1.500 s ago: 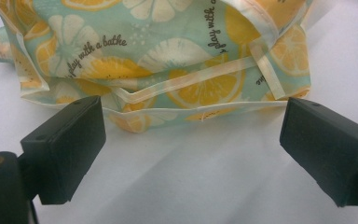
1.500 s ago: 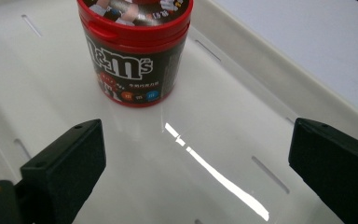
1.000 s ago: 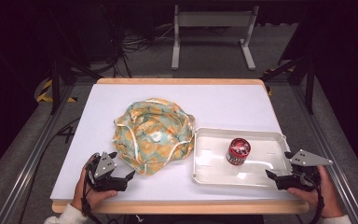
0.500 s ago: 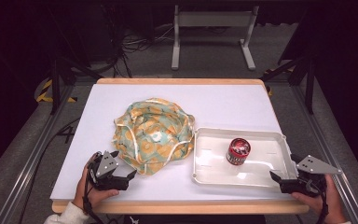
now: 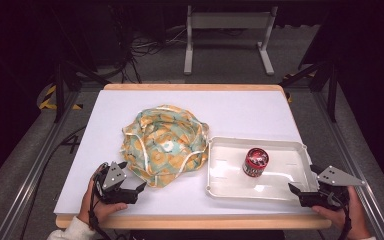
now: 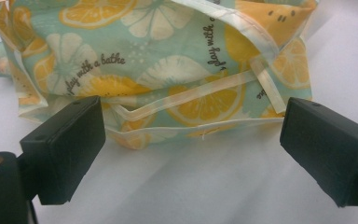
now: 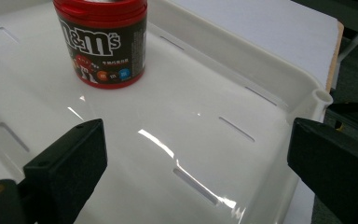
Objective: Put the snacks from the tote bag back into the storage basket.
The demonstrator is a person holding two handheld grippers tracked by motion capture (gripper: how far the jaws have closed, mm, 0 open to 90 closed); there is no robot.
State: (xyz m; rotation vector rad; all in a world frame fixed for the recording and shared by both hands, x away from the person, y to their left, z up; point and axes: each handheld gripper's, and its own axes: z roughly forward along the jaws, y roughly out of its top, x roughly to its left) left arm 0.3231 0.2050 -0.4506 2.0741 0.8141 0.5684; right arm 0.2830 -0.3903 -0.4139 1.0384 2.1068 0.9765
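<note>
A crumpled cloth bag [image 5: 165,145] with a lemon-slice print lies in the middle of the white table [image 5: 245,110]. To its right, a white plastic tray [image 5: 260,141] holds an upright red-lidded M&M's can [image 5: 255,161]. My left gripper [image 5: 132,176] rests open at the bag's near left corner. In the left gripper view its jaws stand wide apart just short of the bag's hem [image 6: 168,70]. My right gripper [image 5: 303,179] is open at the tray's near right corner. In the right gripper view the can [image 7: 102,42] stands well beyond the gripper [image 7: 196,163], over the tray floor [image 7: 242,60].
The table's wooden edge [image 5: 190,222] runs just in front of both hands. Bare white surface lies behind the bag and tray. Metal rails [image 5: 35,165] flank the table, and a stand [image 5: 227,35] and cables sit on the floor beyond.
My right gripper has drawn back a little toward the table's near edge. The left gripper, bag, tray and can have stayed put.
</note>
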